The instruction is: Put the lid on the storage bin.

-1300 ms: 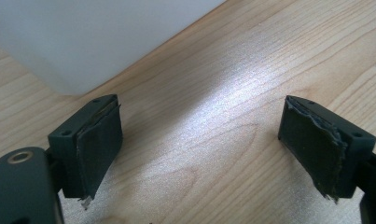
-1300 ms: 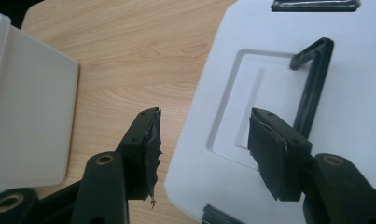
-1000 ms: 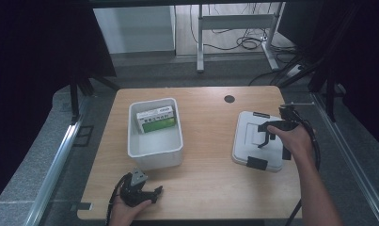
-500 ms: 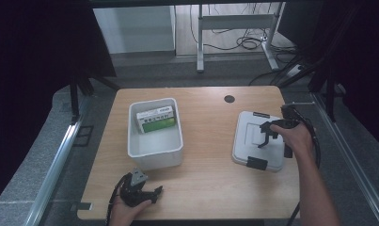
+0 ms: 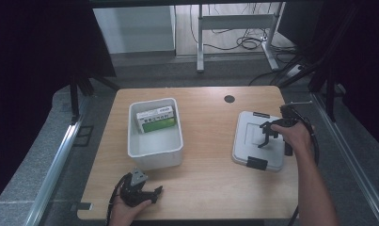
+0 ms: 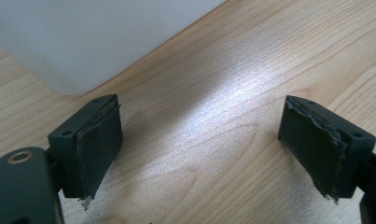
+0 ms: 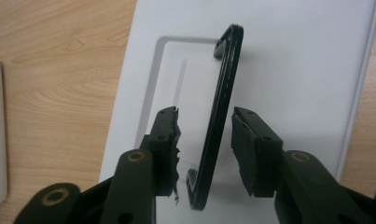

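High view: one wooden counter (image 5: 206, 122). On it, one white bin (image 5: 155, 136), one lid (image 5: 257, 141) and one dark round spot (image 5: 229, 99) near the far edge. One green-and-white box (image 5: 155, 119) lies in the bin at its far end. Two black clips on the lid, one at its far edge (image 5: 260, 114), one at its near edge (image 5: 256, 164). Two tongs, one per hand. Left tongs (image 5: 152, 193) rest at the near counter edge, just short of the bin, released. Right tongs (image 5: 268, 135) sit over the middle of the lid, the hand (image 5: 295, 136) behind them at the lid's right side.

Left gripper view: two black jaws wide apart over bare wood (image 6: 213, 116), nothing between them. Left tongs (image 6: 199, 140) released. One white bin wall (image 6: 83, 37) lies just ahead and to the left of the jaws.

Right gripper view: right tongs (image 7: 204, 135) straddle the one black handle (image 7: 220, 112), which stands up from the lid's recess (image 7: 176, 88). One jaw on each side of the handle, a gap showing on both sides; tongs part-open, not yet clenched. White lid (image 7: 293, 70) beneath; wood to the left.
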Tool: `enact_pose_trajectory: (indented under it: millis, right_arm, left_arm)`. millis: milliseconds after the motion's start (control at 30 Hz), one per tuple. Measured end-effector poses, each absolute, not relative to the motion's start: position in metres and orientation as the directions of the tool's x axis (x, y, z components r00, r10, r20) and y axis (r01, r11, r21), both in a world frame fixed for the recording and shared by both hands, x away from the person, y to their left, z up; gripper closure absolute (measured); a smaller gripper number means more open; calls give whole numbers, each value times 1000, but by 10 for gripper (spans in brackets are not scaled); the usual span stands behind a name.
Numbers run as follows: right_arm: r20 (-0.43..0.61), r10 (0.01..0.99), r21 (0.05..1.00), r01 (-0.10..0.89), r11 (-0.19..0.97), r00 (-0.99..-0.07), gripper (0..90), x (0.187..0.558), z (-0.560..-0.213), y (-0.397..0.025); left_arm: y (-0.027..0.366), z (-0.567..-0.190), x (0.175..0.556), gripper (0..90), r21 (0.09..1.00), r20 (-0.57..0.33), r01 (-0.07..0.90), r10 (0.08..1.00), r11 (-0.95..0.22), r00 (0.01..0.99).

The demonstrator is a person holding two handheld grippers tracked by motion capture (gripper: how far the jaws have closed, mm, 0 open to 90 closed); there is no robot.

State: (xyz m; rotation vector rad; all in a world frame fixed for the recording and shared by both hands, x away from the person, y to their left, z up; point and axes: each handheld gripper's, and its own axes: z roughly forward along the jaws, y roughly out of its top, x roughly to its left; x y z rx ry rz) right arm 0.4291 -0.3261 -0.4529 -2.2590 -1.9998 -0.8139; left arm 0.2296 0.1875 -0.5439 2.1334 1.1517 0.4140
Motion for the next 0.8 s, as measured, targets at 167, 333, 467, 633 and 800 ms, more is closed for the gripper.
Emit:
enact_pose_trajectory:
  millis: [167, 333, 467, 633, 800]
  right_arm:
    - [380, 921, 258, 946, -198, 89, 718, 434, -461, -327]
    - [381, 914, 207, 951, -229, 137, 810, 437, -463, -325]
    - [389, 903, 178, 947, -266, 180, 837, 439, -463, -323]
    - [403, 880, 151, 930, -336, 252, 845, 438, -461, -323]
    - [408, 871, 147, 922, -357, 272, 846, 435, -457, -322]
  left_arm:
    - [188, -544, 230, 136, 687, -36, 615, 827, -387, 560]
    - [188, -544, 230, 136, 687, -36, 615, 827, -387, 560]
    - [188, -544, 230, 136, 687, -36, 615, 827, -387, 560]
    - [188, -544, 230, 136, 687, -36, 615, 828, -387, 560]
    - [188, -544, 230, 136, 687, -36, 615, 828, -387, 560]
